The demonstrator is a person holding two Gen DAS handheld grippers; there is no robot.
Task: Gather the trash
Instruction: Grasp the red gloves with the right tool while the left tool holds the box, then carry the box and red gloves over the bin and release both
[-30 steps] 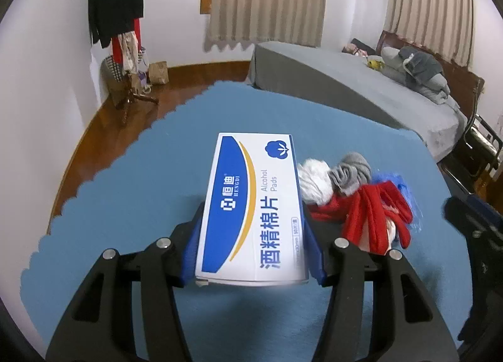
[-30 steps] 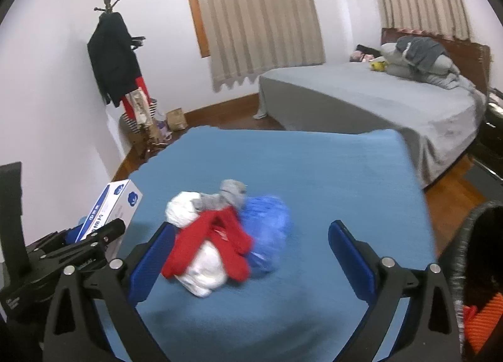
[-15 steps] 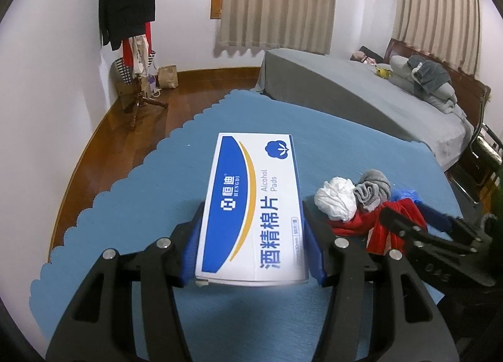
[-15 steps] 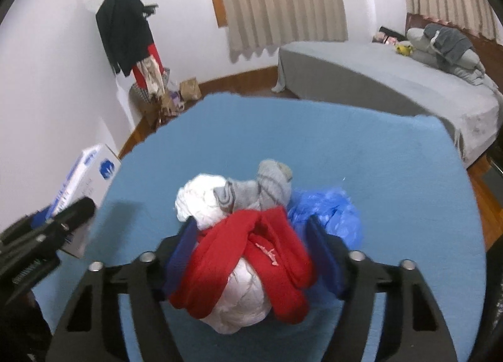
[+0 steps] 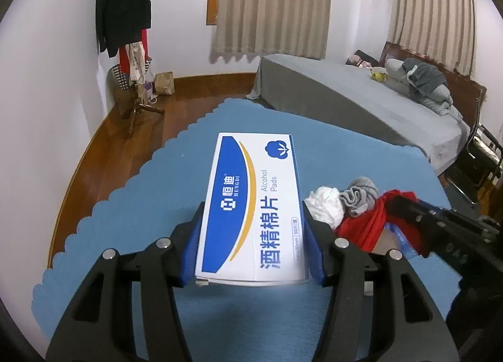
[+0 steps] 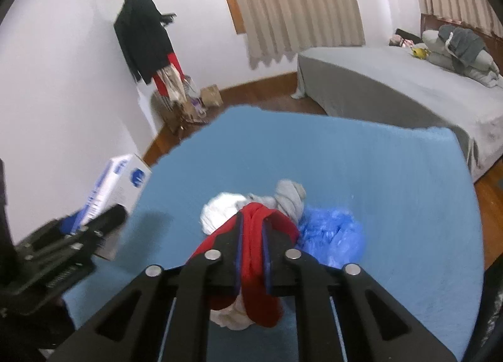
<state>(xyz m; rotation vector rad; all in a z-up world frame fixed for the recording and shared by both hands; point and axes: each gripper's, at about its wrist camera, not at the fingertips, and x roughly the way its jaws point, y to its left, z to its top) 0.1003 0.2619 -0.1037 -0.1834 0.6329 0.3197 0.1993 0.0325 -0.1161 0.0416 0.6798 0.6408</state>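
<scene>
The left gripper [image 5: 253, 248] squeezes a white and blue cardboard box of alcohol pads [image 5: 251, 204] between its two blue finger pads [image 5: 191, 245]. The box sticks out forward, over a big blue foam mat [image 5: 132, 220] with a wavy edge.

Just to the right of the box sits a little pile of trash on the mat. It has a red cloth strip [image 6: 256, 252], a white crumpled paper ball [image 6: 220, 212], a grey rolled-up rag [image 6: 290, 197] and a blue crinkly plastic bag [image 6: 333, 236]. They all touch each other in one heap.

The right gripper [image 6: 253, 252] is shut tight on the red cloth strip. The red cloth runs between its two fingers and hangs down below them. The white ball and the grey rag lie just past the fingertips. The blue bag lies just beside the right finger.

Behind the mat there is a grey bed [image 6: 393, 85] and a coat stand with dark clothes [image 6: 144, 38].
</scene>
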